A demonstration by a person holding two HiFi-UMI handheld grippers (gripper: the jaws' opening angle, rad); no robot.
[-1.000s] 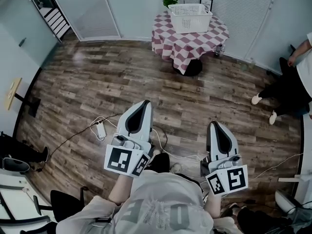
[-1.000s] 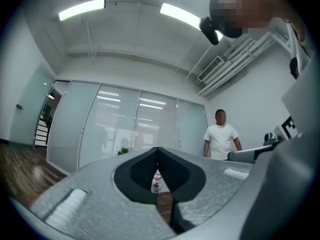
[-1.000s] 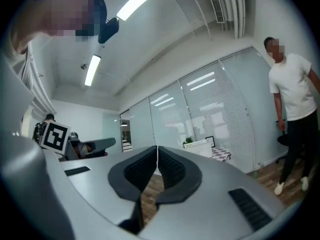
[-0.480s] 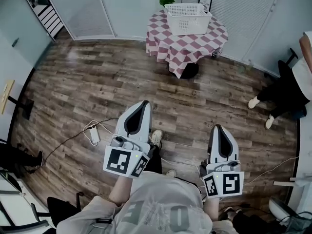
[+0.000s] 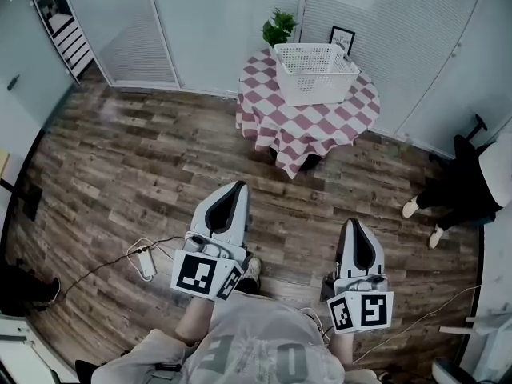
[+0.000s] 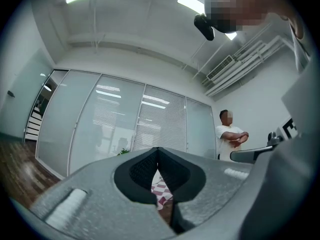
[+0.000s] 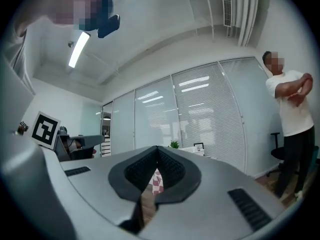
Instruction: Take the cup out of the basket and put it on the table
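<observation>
- Both tools are empty and closed. The left hand-held gripper (image 5: 234, 189) has its jaw tips touching, and so does the right hand-held gripper (image 5: 357, 226). Each gripper view shows only a sliver of checked cloth through the gap behind the tips.
- The basket (image 5: 314, 72) sits on the round tabletop (image 5: 268, 110), well apart from me across the wooden floor. I cannot see the cup; I take it to be inside, hidden by the basket's walls.
- Risk one: a white power strip (image 5: 145, 262) and its cable (image 5: 88, 272) lie on the floor near my feet, so a careless step could snag them.
- Risk two: if the jaws are not opened before I reach in, they will knock the cup instead of taking it.
- Risk three: the basket looks light and could slide or tip on the cloth if I catch its rim.
- Risk four: the basket covers much of the tabletop, so the cup could end up too near the edge.
</observation>
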